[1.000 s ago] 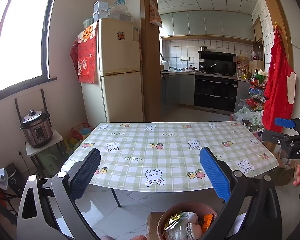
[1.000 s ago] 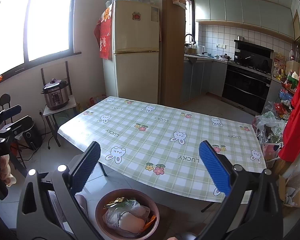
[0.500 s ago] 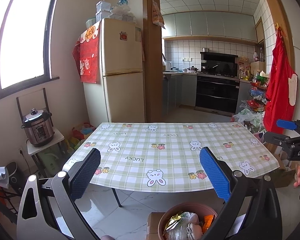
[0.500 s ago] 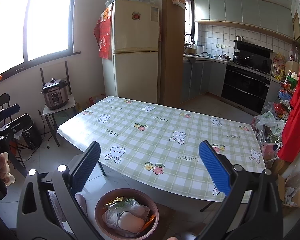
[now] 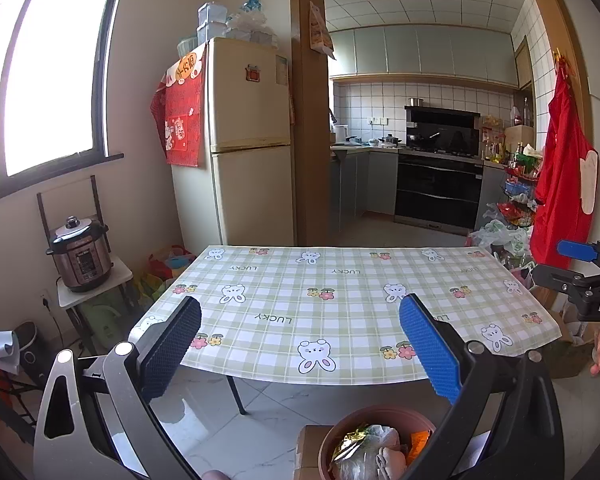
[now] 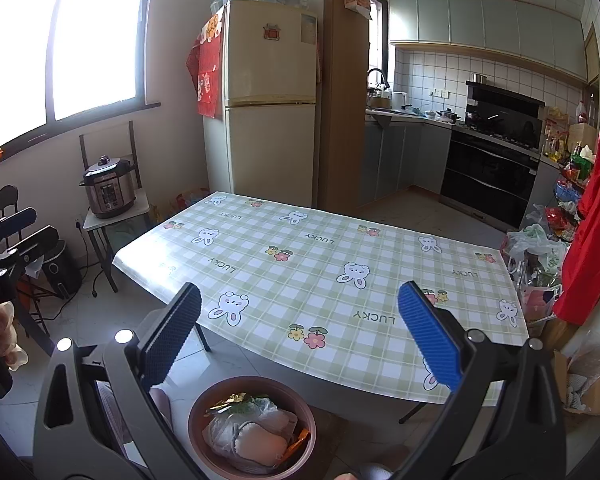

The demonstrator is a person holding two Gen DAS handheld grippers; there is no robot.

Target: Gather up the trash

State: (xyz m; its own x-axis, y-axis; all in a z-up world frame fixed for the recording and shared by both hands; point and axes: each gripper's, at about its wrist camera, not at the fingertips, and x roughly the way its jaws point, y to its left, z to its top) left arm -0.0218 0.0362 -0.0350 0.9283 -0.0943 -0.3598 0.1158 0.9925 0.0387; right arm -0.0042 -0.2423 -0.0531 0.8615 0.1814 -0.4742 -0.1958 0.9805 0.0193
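Note:
A brown round bin point(image 6: 252, 428) full of crumpled wrappers and tissue stands on the floor below the table's near edge; it also shows in the left wrist view point(image 5: 376, 444). The table point(image 6: 320, 264) wears a green checked cloth with bunnies, and no trash shows on it. My left gripper point(image 5: 300, 344) is open and empty, held above the floor in front of the table. My right gripper point(image 6: 300, 340) is open and empty, above the bin. Each gripper shows at the edge of the other's view, the right one point(image 5: 580, 272) and the left one point(image 6: 12, 240).
A fridge point(image 5: 244, 152) stands behind the table, with a pressure cooker point(image 5: 80, 256) on a small stand at the left. A red apron point(image 5: 560, 176) and bags of goods point(image 5: 500, 236) are at the right. A cardboard box point(image 6: 584, 384) sits on the floor at the right.
Both grippers have drifted back and up a little, so the table looks slightly farther away. Both stay open and empty.

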